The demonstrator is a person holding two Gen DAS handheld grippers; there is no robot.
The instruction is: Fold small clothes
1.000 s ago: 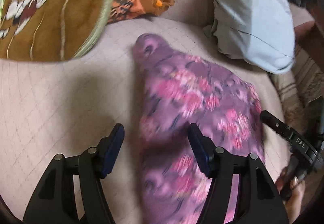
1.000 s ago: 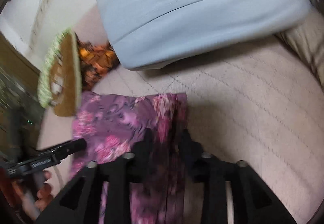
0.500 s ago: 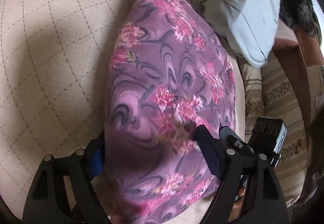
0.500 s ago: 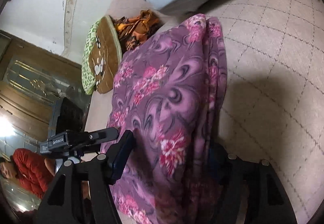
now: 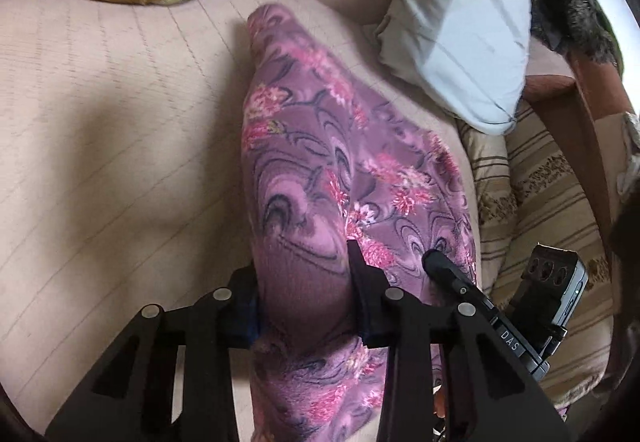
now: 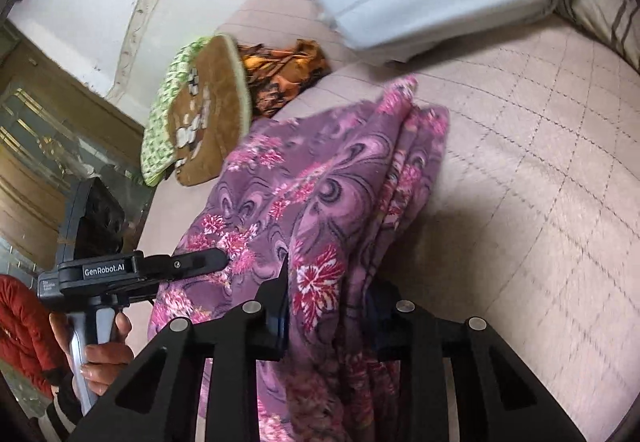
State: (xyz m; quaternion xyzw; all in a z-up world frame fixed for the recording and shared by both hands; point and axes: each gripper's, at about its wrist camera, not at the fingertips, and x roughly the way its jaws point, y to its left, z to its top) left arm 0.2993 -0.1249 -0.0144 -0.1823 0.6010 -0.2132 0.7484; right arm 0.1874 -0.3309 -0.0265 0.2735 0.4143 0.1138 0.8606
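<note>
While both grippers clamp the same near edge, the garment (image 5: 320,162) hangs and drapes forward from them onto the bed (image 5: 100,122), its far end resting on the quilted cover. The left gripper (image 5: 304,294) has its jaws closed on a thick bunch of the purple floral fleece near the left corner; the right gripper (image 6: 332,306) has its jaws closed on several stacked layers at the right edge, where the layered folds show in the right wrist view. Holding two points of one edge keeps that edge taut and level, which, by judgement, prepares it to be carried over the rest of the cloth for the next fold. The garment already appears doubled lengthwise, so the task seems partly done.

Each gripper shows in the other's view: the right one at the lower right of the left wrist view, the left one at the lower left of the right wrist view, with the person's hand (image 6: 100,346) on its handle.

Near the head of the bed lie a pale blue pillow (image 5: 452,42), a brown cushion (image 6: 200,110) with a green border, and a crumpled orange cloth (image 6: 280,74) just beside the cushion. All are apart from the garment. No container is visible in either view, so nothing is held in one.
</note>
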